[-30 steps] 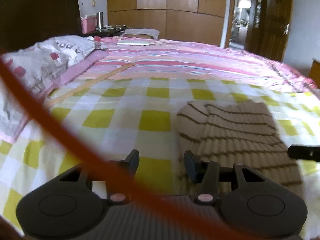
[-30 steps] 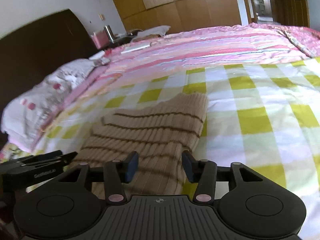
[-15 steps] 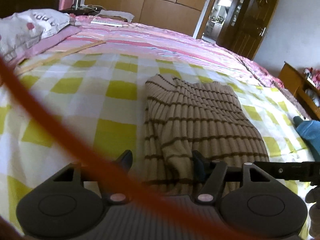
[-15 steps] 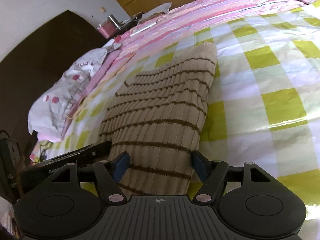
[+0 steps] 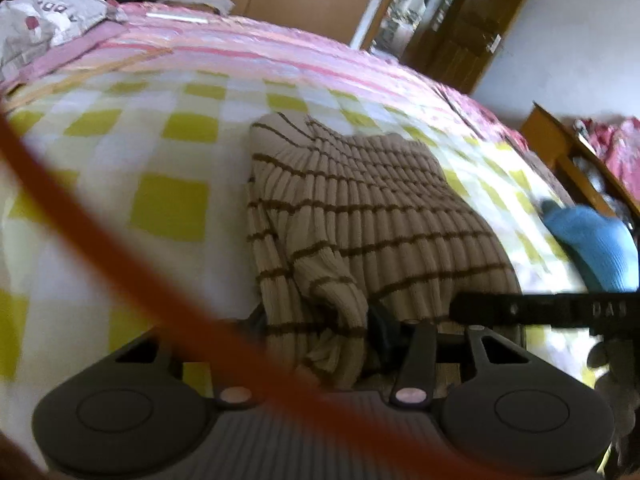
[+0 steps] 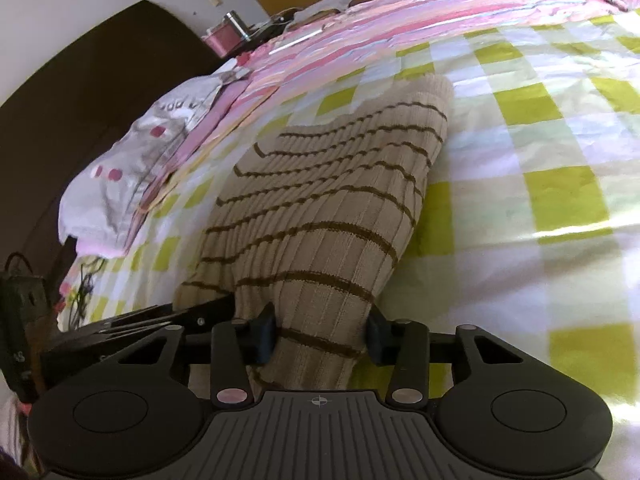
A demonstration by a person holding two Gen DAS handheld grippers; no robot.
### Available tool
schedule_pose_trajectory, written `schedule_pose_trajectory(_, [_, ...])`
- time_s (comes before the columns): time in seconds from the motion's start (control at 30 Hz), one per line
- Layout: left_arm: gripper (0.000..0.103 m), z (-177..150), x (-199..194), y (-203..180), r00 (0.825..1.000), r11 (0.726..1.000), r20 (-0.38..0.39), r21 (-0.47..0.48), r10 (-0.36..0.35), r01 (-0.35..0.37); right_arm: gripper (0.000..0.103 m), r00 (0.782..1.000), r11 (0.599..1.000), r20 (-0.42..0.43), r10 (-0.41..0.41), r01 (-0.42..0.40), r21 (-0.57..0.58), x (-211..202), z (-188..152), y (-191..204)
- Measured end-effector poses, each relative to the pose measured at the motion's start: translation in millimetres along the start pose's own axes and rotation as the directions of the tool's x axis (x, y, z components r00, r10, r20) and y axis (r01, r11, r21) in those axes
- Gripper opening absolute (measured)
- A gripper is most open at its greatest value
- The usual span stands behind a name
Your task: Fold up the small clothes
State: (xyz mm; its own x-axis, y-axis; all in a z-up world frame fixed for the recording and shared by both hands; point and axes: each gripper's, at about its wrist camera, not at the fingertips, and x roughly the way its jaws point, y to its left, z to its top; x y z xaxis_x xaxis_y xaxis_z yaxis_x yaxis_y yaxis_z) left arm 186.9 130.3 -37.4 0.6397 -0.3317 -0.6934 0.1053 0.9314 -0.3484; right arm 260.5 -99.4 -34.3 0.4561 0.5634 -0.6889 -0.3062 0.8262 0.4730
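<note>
Striped ribbed sweater point(image 6: 320, 216) lies on checked bedsheet point(image 6: 560, 196) – soft, floppy knit, best held at near hem, where right gripper point(image 6: 320, 334) and left gripper point(image 5: 316, 330) both pinch it.

The beige rib-knit sweater point(image 5: 360, 208) with thin dark-brown horizontal stripes lies on the yellow-and-white checked bed sheet point(image 5: 172, 204), its length running away from both cameras toward the pink striped bedding. Its far end point(image 6: 420, 100) lies flat on the sheet and appears folded, with a plain beige band along the edge. The near end is bunched and raised: in the left wrist view a rolled fold point(image 5: 332, 304) hangs down at the near edge, and in the right wrist view the near portion point(image 6: 316, 312) narrows into a gathered column.
</note>
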Motion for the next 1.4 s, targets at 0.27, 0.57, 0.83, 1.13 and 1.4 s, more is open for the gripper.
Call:
schedule_pose_trajectory(0.27, [0.053,-57.7,-31.8,-56.5,0.996,0.995,-0.089,0.098,-0.003,0.012,0.043,0.998,0.999,-0.061,-0.029,0.027,-0.029,-50.4,-43.7,-19.3])
schedule_pose_trajectory(0.57, [0.054,-52.9,-74.0,-86.2,0.985,0.961,0.049,0.216,0.168,-0.174,0.048,0.993,0.993,0.056,-0.108,0.111,-0.047,-100.2,-70.0,-24.7])
schedule_pose_trajectory(0.83, [0.055,-4.1,-28.2,-86.8,0.963,0.93,0.136,0.26,0.231,-0.26,0.048,0.981,0.986,0.163,-0.1,0.12,-0.118,-104.2,-63.8,-1.8])
schedule_pose_trajectory(1.13, [0.061,-7.0,-5.1,-80.5,0.948,0.919,0.083,0.231,0.309,-0.32,0.045,0.983,0.979,0.11,-0.145,0.159,-0.13,-78.6,-70.7,0.1])
schedule_pose_trajectory(1.4, [0.061,-42.0,-33.9,-106.1,0.932,0.904,0.043,0.233,0.36,-0.36,0.045,0.974,0.963,0.17,-0.152,0.185,-0.194,-99.3,-93.0,11.5])
